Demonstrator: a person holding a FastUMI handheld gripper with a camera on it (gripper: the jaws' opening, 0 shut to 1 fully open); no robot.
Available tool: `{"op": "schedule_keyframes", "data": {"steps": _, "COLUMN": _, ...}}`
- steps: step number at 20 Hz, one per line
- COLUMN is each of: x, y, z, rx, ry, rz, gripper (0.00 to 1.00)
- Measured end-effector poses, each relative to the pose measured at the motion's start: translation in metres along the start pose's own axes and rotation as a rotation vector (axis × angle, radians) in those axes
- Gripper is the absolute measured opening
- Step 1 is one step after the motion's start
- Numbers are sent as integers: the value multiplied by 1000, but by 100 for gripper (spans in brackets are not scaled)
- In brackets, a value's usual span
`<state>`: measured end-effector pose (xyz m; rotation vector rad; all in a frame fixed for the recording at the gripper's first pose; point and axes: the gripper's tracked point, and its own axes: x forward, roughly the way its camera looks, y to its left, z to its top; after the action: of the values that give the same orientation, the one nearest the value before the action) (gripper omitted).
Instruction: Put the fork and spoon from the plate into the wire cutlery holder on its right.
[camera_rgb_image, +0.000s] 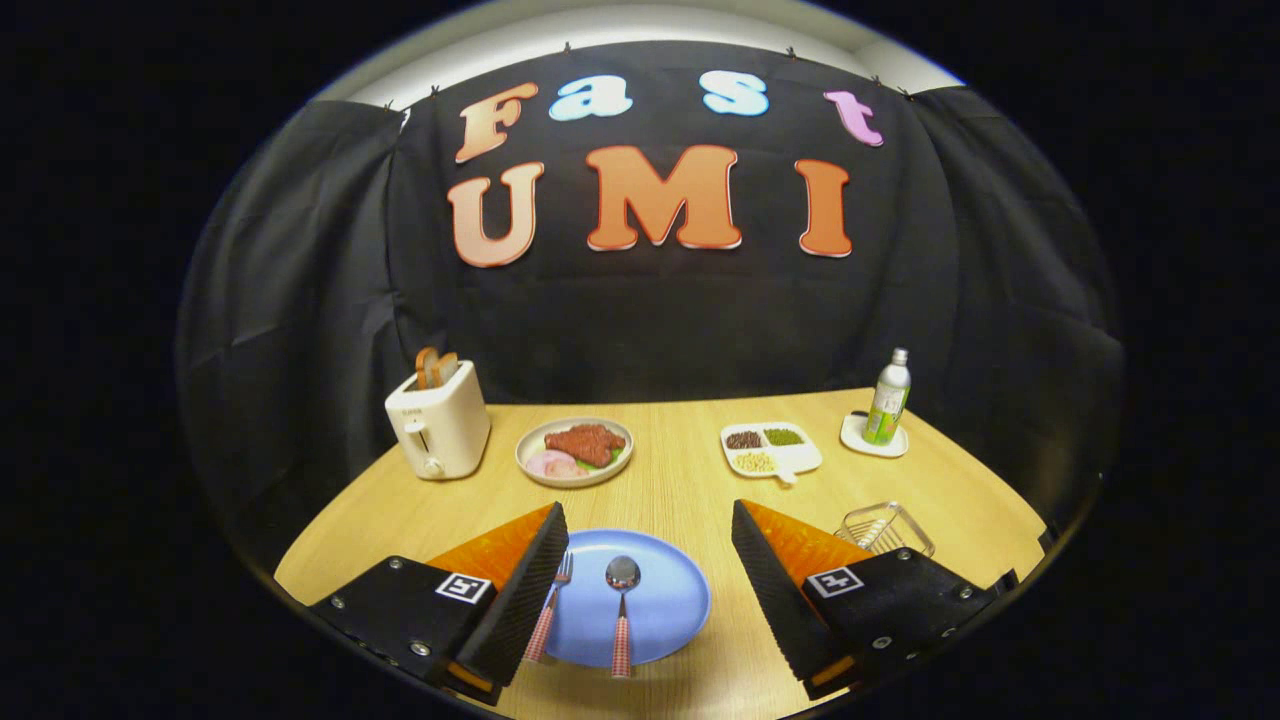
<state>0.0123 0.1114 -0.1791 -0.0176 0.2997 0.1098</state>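
A blue plate (660, 600) lies on the wooden table between my two fingers. On it rest a spoon (621, 612) with a red checked handle, near the middle, and a fork (549, 610) with the same handle, at the plate's left side, partly behind my left finger (520, 590). The wire cutlery holder (885, 528) stands to the plate's right, just beyond my right finger (775, 585). My gripper (645, 525) is open wide above the plate, holding nothing.
Farther back on the table stand a cream toaster (440, 420) with bread slices, a plate of food (574, 451), a white divided dish (770, 448) with beans, and a green bottle (887, 398) on a white coaster. Black cloth walls close the booth behind.
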Motion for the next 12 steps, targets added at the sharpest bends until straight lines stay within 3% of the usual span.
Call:
{"op": "schedule_keyframes", "data": {"steps": 7, "x": 30, "y": 8, "z": -91, "rx": -42, "ry": 180, "rz": -11, "gripper": 95}}
{"op": "schedule_keyframes", "data": {"steps": 12, "x": 38, "y": 12, "z": -122, "rx": -67, "ry": 259, "rz": 3, "gripper": 70}}
